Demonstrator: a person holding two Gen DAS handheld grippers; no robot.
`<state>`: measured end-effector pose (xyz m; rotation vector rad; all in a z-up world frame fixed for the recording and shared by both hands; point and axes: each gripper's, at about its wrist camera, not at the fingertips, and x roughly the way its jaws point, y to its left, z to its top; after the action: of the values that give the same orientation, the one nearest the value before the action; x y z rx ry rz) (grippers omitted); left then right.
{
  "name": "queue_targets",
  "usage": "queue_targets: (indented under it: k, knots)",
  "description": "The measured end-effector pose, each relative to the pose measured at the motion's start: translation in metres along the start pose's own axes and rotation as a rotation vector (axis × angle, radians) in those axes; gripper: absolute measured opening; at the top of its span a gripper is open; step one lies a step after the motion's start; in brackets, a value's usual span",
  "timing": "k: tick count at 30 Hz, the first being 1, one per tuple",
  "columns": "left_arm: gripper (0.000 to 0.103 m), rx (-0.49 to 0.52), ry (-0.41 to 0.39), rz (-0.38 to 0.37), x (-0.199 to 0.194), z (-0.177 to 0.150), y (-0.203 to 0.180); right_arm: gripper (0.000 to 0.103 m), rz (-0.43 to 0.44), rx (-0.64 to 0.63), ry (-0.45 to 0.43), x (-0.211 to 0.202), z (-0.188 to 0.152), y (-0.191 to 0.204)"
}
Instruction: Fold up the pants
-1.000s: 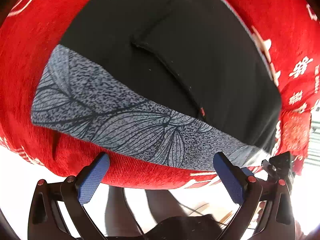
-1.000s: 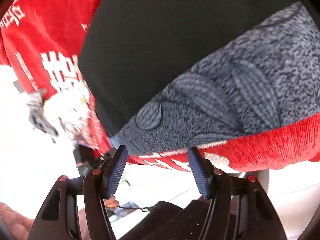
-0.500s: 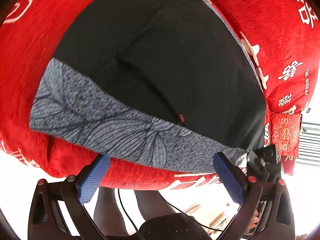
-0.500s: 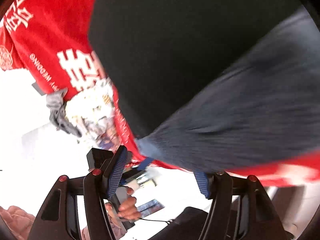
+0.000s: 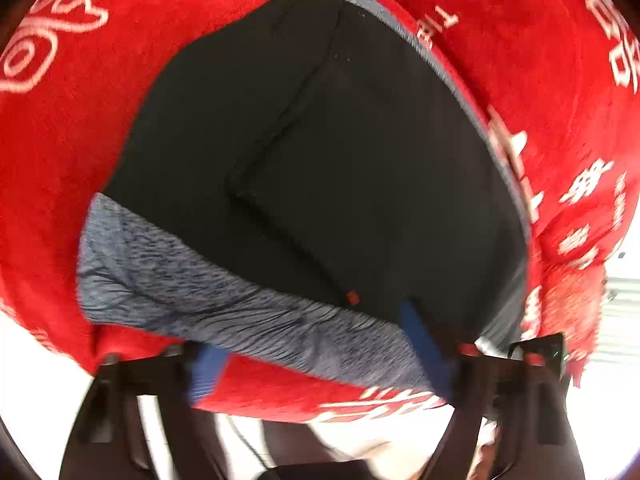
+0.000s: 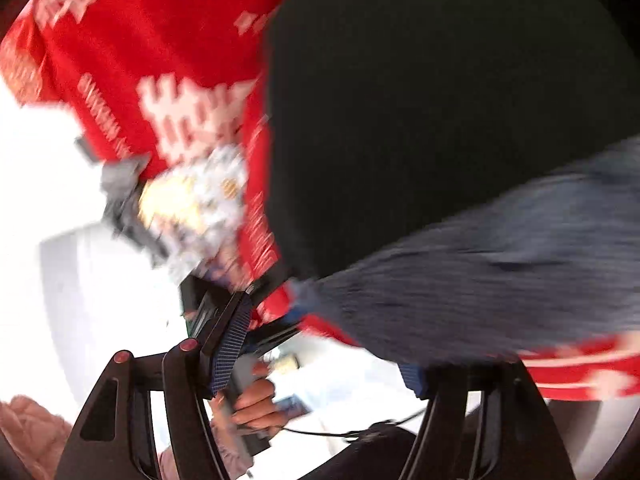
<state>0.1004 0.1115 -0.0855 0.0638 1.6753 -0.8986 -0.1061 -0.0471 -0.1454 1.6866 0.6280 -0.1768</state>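
Note:
Black pants (image 5: pixel 360 160) with a grey leaf-patterned waistband (image 5: pixel 200 292) lie flat on a red cloth (image 5: pixel 80 140). The waistband runs along the cloth's near edge. My left gripper (image 5: pixel 316 360) is at that edge with its jaws closing. One blue pad overlaps the waistband and the other is below the cloth edge, with no clear pinch through the blur. In the right wrist view the pants (image 6: pixel 440 100) fill the upper right. My right gripper (image 6: pixel 320 360) is opening at the corner of the waistband (image 6: pixel 500 260), which lies between its fingers unpinched.
A person's hand (image 6: pixel 252 396) holds the other gripper just left of my right one. A white patterned bundle (image 6: pixel 192 200) with grey cloth sits by the red cloth (image 6: pixel 160 40) at the left. Pink fabric (image 6: pixel 28 432) shows bottom left. A red tassel (image 5: pixel 572 304) hangs at the right.
The left jaws have narrowed from wide apart. The left view has pulled back a little. The right gripper has swung left towards the waistband corner, bringing the other gripper and hand into view.

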Motion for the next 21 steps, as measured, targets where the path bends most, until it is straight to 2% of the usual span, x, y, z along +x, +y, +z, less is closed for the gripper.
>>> queue_targets:
  k: [1,3,4,6,7,8,10,13,17,20,21]
  knots:
    - [0.064,0.007,0.002,0.009,-0.002,0.000,0.002,0.071,-0.008,0.034,-0.041,-0.017,0.000,-0.011]
    - [0.048,0.006,0.015,0.013,-0.007,0.002,0.014,0.071,0.003,0.091,-0.094,-0.035,0.000,-0.025]
    - [0.045,0.006,0.020,0.017,-0.009,0.002,0.018,0.070,0.018,0.130,-0.116,-0.042,-0.002,-0.034]
    - [0.035,0.009,0.029,0.030,-0.012,0.002,0.022,0.036,0.050,0.227,-0.160,-0.052,-0.004,-0.051]
    - [0.034,0.009,0.033,0.040,-0.011,0.004,0.020,0.005,0.040,0.263,-0.179,-0.056,-0.004,-0.057]
    - [0.030,0.007,0.037,0.053,-0.010,0.005,0.015,0.005,0.035,0.268,-0.186,-0.058,-0.004,-0.054]
    - [0.029,-0.003,0.027,0.070,-0.018,0.009,0.006,0.005,0.006,0.198,-0.169,-0.059,0.003,-0.030]
    - [0.029,-0.014,-0.034,0.047,-0.045,0.021,-0.018,0.005,-0.016,0.086,-0.150,-0.073,0.027,0.018]
    - [0.029,0.070,-0.172,0.044,-0.082,0.058,-0.072,0.005,-0.006,-0.090,-0.129,-0.091,0.090,0.093]
    - [0.031,0.147,-0.292,0.078,-0.086,0.109,-0.118,0.005,-0.040,-0.203,-0.086,-0.087,0.154,0.132]
    - [0.044,0.153,-0.311,0.101,-0.082,0.124,-0.123,0.005,-0.063,-0.225,-0.069,-0.078,0.172,0.140]
